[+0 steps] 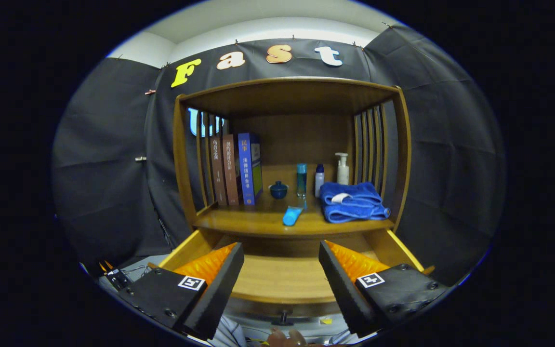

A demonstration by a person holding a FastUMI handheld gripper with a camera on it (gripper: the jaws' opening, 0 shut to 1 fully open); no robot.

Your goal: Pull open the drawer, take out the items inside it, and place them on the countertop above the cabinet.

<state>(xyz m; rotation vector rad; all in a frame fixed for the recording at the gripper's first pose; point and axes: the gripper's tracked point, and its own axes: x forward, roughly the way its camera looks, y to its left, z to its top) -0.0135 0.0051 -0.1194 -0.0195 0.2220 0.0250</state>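
The wooden drawer (282,277) stands pulled out under the countertop, and its bare floor shows between my fingers. My gripper (281,270) is open above the drawer with nothing between the fingers. On the countertop (239,220) beyond them lies a light blue tube (292,215), tipped on its side near the front edge. A folded blue towel (350,201) rests to the right of the tube. The drawer's front panel carries a dark knob (283,318) below the fingers.
At the back of the countertop stand three books (236,168), a small dark blue lidded jar (278,190), a teal bottle (301,179), a small white bottle (319,180) and a pump bottle (342,168). Slatted cabinet sides (371,149) close in both ends. A hand (287,337) shows below the drawer.
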